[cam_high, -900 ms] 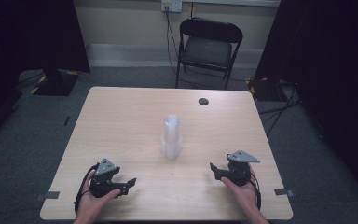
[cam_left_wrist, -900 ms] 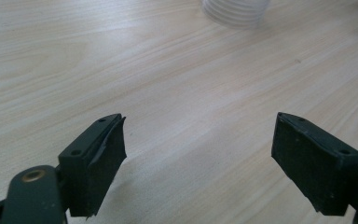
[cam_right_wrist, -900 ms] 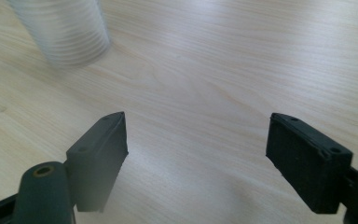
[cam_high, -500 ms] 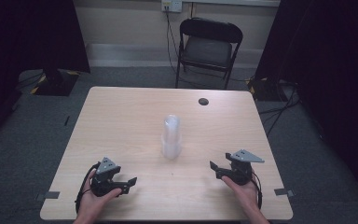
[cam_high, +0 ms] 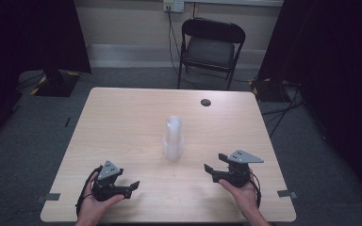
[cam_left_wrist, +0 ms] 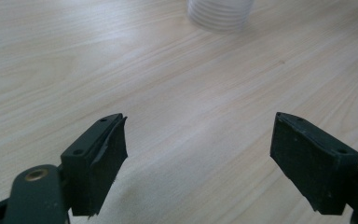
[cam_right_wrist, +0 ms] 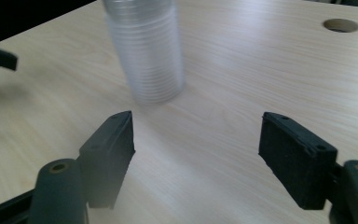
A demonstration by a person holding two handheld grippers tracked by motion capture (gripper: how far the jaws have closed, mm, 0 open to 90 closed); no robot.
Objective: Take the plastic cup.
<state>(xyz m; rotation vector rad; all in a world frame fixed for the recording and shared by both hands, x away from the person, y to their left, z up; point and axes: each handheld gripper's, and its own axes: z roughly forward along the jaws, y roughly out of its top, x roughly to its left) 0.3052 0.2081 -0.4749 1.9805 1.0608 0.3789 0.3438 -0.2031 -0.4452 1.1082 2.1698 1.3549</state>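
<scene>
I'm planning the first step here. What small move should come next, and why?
Probably bring the right tool forward toward the stack of clear cups. Both tools rest open near the table's front edge with nothing between their jaws; the left tool sits equally apart, and the stack stands upright and untouched.

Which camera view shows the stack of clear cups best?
The high view: the whole stack of clear cups stands upright mid-table, from base to top. The right gripper view shows its ribbed lower part, top cropped. The left gripper view catches just its base at the top edge.

Black folding chair point(cam_high: 212, 49) top centre behind pale wooden table point(cam_high: 122, 122); round hole point(cam_high: 205, 102) near upper right edge.
</scene>
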